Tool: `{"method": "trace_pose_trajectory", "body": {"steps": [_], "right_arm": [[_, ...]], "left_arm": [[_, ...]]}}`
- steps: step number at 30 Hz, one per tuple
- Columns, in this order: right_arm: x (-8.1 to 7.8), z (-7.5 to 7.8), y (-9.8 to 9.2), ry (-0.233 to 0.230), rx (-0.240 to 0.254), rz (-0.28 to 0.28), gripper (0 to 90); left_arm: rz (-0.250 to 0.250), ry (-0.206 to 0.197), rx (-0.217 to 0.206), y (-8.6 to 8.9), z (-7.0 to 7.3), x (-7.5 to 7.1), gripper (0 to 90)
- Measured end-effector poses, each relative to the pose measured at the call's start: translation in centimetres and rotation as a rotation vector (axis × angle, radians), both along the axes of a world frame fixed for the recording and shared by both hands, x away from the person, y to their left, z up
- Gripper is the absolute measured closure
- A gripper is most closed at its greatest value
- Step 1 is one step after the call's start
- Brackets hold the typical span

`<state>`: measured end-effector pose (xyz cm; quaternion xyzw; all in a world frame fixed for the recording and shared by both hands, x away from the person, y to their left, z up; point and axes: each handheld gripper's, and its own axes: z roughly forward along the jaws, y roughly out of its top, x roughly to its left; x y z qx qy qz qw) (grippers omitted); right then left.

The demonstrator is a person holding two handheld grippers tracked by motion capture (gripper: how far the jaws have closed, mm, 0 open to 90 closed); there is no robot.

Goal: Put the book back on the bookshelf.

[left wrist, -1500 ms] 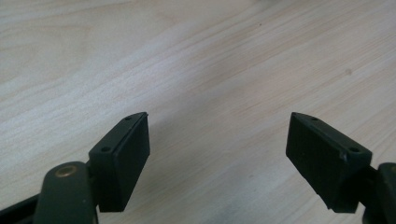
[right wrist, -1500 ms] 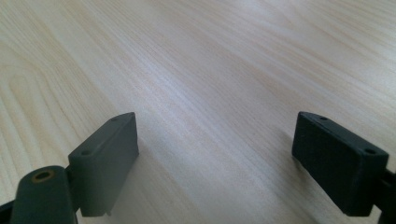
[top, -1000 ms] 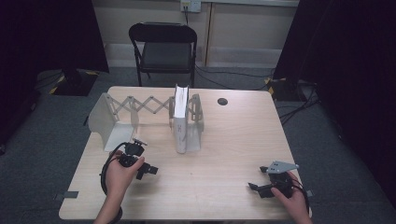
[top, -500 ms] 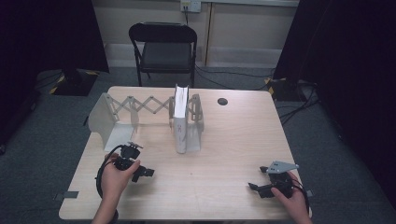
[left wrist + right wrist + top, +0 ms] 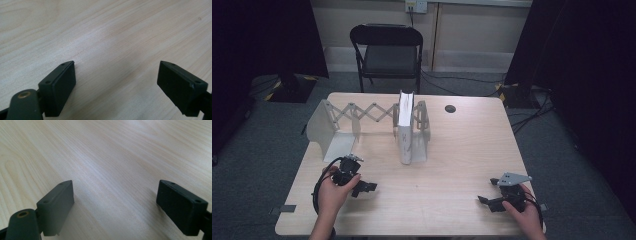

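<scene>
Book [image 5: 405,127] stands upright in the expanding rack [image 5: 362,117] at the table's [image 5: 462,150] far middle, spine toward us, long axis running near to far. Our left gripper [image 5: 362,188], jaws spread and just opened wider with nothing between, sits nearer it; our right gripper [image 5: 486,201], also spread, rests near-right. Bare tabletop lies between.

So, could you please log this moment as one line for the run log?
left gripper: open, nothing between jaws, just opened wider | right gripper: open, empty | book: upright in expanding rack | table
</scene>
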<state>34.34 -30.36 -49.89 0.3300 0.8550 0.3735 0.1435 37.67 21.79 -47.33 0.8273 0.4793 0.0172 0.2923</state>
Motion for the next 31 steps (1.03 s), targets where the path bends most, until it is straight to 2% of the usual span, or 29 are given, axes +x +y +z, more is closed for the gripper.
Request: {"method": "trace_pose_trajectory", "body": {"steps": [7, 12, 17, 23, 31], "right_arm": [[0.0, 0.0, 0.0, 0.000, 0.000, 0.000, 14.1], [0.0, 0.0, 0.0, 0.000, 0.000, 0.000, 14.1], [0.0, 0.0, 0.0, 0.000, 0.000, 0.000, 14.1], [0.0, 0.0, 0.0, 0.000, 0.000, -0.001, 14.2], [0.0, 0.0, 0.0, 0.000, 0.001, -0.002, 14.1]], "left_arm": [[-0.027, -0.041, 0.019, -0.2, -0.2, -0.3, 12.2], [-0.055, -0.079, 0.031, -0.4, -0.6, -0.7, 6.2], [-0.075, -0.096, 0.034, -0.7, -0.9, -0.8, 0.0], [-0.079, -0.119, 0.044, -0.8, -1.0, -0.9, 0.0], [-0.090, -0.149, 0.078, -1.0, -1.2, -1.3, 0.0]]}}
